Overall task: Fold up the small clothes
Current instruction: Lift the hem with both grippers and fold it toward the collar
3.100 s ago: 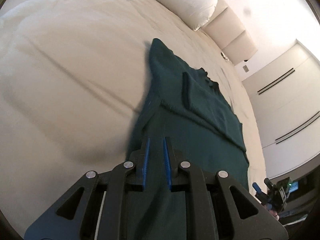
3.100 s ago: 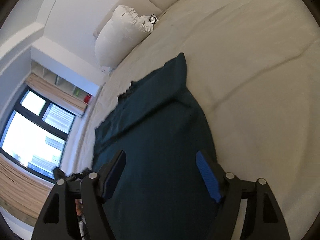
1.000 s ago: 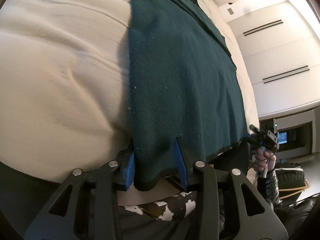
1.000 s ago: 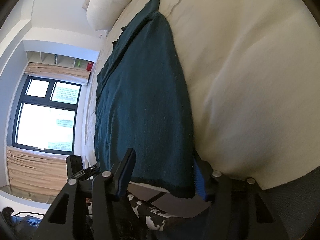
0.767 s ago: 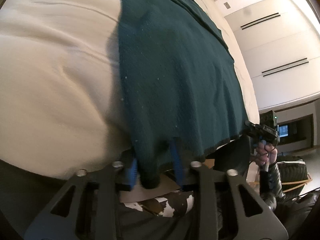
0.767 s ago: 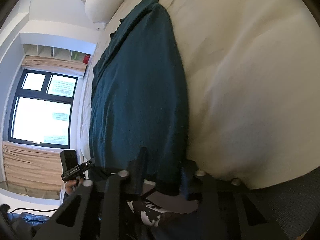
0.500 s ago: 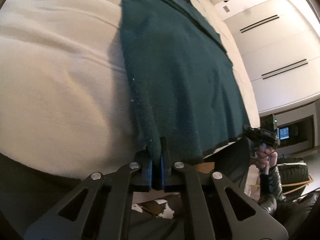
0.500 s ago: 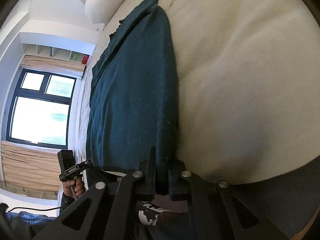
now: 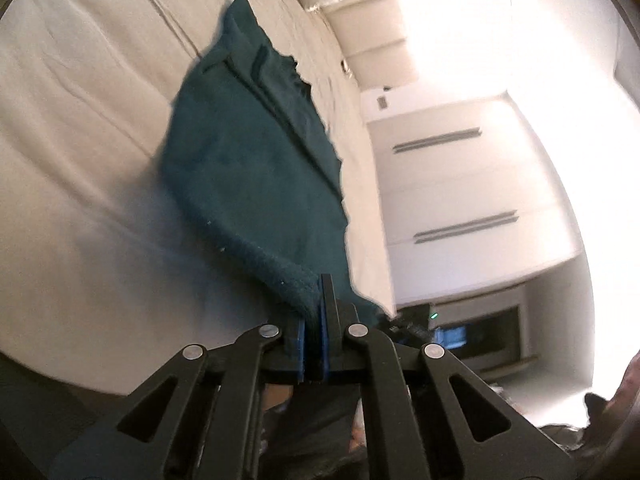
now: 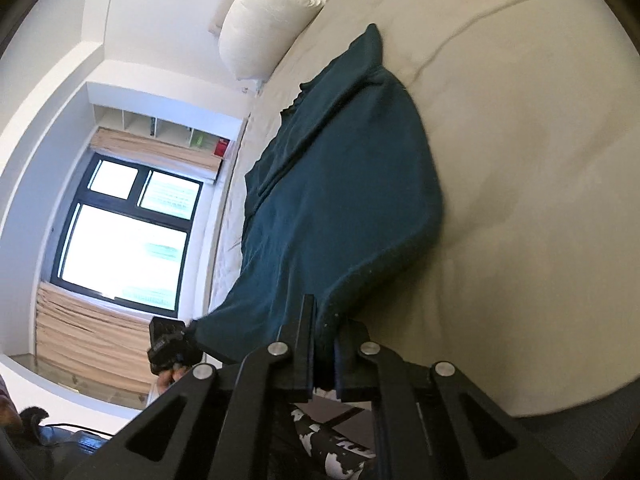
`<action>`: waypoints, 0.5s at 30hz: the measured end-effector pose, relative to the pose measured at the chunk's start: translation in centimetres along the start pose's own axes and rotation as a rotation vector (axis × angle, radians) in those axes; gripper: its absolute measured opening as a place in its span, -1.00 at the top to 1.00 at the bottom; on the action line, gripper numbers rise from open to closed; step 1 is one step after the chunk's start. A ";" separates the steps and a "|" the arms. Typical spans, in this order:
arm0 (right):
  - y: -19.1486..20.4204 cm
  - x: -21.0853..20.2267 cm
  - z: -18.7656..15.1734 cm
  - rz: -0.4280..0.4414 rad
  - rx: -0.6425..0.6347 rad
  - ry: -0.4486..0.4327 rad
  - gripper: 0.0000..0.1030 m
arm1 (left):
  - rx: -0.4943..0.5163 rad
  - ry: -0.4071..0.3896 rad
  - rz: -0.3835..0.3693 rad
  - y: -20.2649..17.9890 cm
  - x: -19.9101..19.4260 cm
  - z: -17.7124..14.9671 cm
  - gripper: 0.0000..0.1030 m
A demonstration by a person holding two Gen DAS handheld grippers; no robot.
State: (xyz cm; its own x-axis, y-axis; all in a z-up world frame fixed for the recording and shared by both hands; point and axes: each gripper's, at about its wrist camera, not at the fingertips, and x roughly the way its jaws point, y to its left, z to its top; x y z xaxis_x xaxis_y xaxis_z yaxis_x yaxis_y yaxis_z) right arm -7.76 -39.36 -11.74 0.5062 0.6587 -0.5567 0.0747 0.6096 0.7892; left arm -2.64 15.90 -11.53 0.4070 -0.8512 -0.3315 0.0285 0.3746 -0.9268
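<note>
Gripping near hem corners of the teal garment [image 9: 256, 168] with both units: left hand-held gripper [image 9: 314, 344] clamped on one corner, right hand-held gripper [image 10: 322, 356] clamped on the other; near edge raised just off the bed [image 9: 80, 140], far end with folded sleeves flat toward the pillow [image 10: 264, 20]; risk: shallow bite slips under tension, or uneven pull skews the fold.

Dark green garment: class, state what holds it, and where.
Both grippers: left gripper and right gripper each pinch a near hem corner of the dark green garment.
</note>
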 end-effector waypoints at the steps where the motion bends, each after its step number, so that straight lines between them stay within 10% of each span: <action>1: 0.4 0.2 0.3 0.008 -0.008 0.000 0.84 | -0.006 -0.002 -0.010 -0.1 0.2 0.2 0.93; 15: 2.1 3.1 7.6 0.054 0.025 -0.074 0.84 | -0.104 -0.111 -0.132 -0.9 2.3 7.9 0.93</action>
State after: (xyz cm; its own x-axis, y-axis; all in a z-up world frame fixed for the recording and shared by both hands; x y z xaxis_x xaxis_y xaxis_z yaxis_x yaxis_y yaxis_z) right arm 0.53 -39.36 -9.81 0.5719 0.6554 -0.4933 0.0667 0.5622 0.8243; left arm 5.54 16.50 -10.08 0.5044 -0.8423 -0.1898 -0.0037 0.2177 -0.9760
